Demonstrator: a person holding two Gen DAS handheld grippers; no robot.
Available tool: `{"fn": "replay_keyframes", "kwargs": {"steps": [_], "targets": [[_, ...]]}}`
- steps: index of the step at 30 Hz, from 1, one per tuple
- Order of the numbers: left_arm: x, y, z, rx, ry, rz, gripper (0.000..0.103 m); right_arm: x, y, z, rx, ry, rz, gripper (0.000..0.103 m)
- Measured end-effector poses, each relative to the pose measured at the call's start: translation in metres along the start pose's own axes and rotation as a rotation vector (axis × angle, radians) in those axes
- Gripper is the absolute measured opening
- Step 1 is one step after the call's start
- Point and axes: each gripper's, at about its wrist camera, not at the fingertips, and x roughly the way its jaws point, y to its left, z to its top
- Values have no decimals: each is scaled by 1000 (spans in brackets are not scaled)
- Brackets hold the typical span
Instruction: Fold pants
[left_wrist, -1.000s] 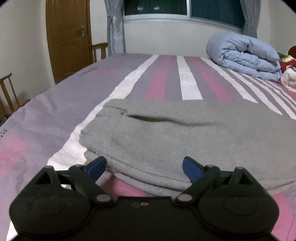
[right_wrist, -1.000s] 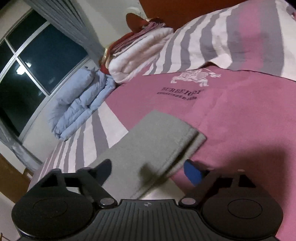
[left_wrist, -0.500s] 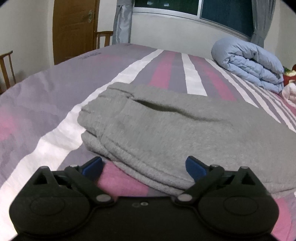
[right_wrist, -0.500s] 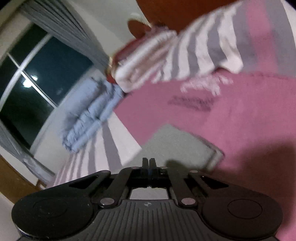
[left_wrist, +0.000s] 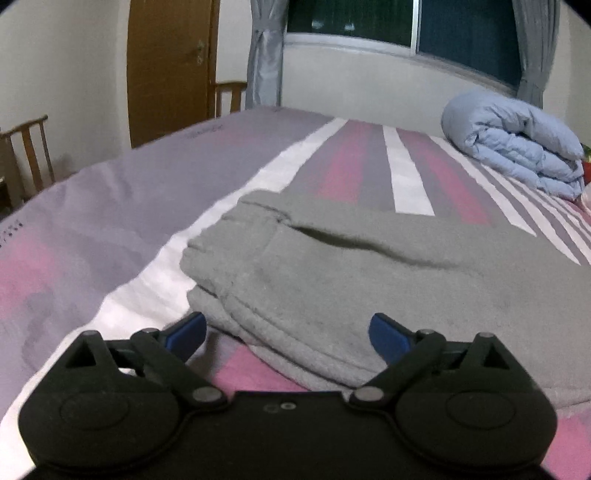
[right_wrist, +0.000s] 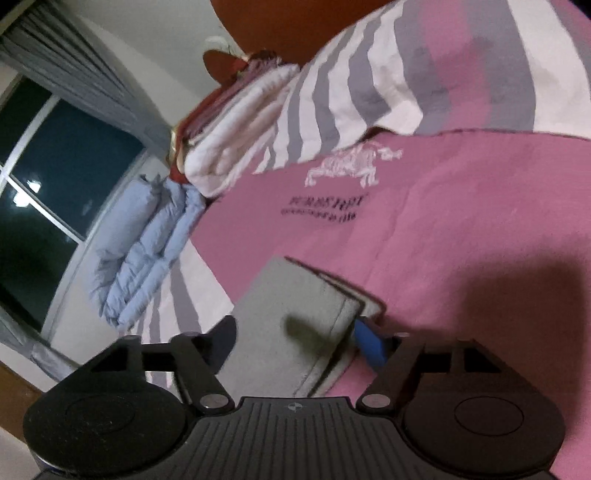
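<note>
The grey fleece pants (left_wrist: 388, 280) are laid lengthwise on the striped pink bedsheet (left_wrist: 110, 221), legs already doubled together; cross folds are judged outstanding. The left gripper (left_wrist: 288, 332) is held wide at the waistband. The right gripper (right_wrist: 295, 332), jaws just reopened, straddles the cuffs ungripped.

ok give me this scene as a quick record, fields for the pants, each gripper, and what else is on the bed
pants: grey pants lying flat on the striped bed cover, legs stacked
left gripper: left gripper open at the waistband end, nothing held
right gripper: right gripper jaws have just been opening, pads either side of the cuff end, not pressing
other items: blue duvet folded, white folded blanket beside it
</note>
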Motion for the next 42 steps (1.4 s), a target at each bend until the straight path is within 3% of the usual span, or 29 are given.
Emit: {"fn": "replay_keyframes", "kwargs": {"steps": [4, 5, 6, 8, 11, 15, 19, 21, 23, 26, 28, 29, 33, 39, 41, 42], "targets": [[5, 3, -2, -13, 14, -11, 91, 11, -2, 0, 21, 19, -4, 51], [5, 4, -4, -24, 16, -16, 91, 13, -3, -1, 25, 25, 0, 41], [6, 6, -5, -35, 17, -20, 92, 16, -4, 0, 26, 41, 1, 23], [7, 9, -7, -45, 19, -27, 92, 16, 0, 1, -7, 43, -30, 23], [8, 9, -8, -46, 21, -31, 93, 12, 11, 1, -53, 22, 21, 18], [8, 10, -9, -48, 17, -31, 93, 2, 16, 7, -9, -64, 123, 18], [10, 13, -9, -62, 21, -42, 93, 20, -6, 0, 81, 48, -17, 19], [10, 14, -9, -67, 24, -50, 93, 7, -10, -1, 90, 17, 6, 28], [10, 16, -11, -75, 23, -56, 94, -7, -13, -2, 90, -20, 22, 29], [10, 16, -12, -76, 20, -55, 94, -9, -20, -2, 130, 13, 16, 31], [10, 15, -12, -75, 21, -54, 94, -5, -22, -2, 160, 31, 12, 57], [10, 16, -12, -76, 22, -56, 94, -4, -22, -1, 176, 25, 13, 63], [10, 16, -12, -80, 22, -60, 94, 0, -20, 1, 234, 5, 40, 63], [10, 17, -14, -84, 18, -63, 95, -8, -5, 3, 179, -68, 38, 61], [10, 17, -14, -84, 19, -63, 95, 3, -6, 4, 197, -24, 19, 59], [10, 17, -13, -84, 19, -63, 95, 10, -8, 6, 213, 3, 9, 35]]}}
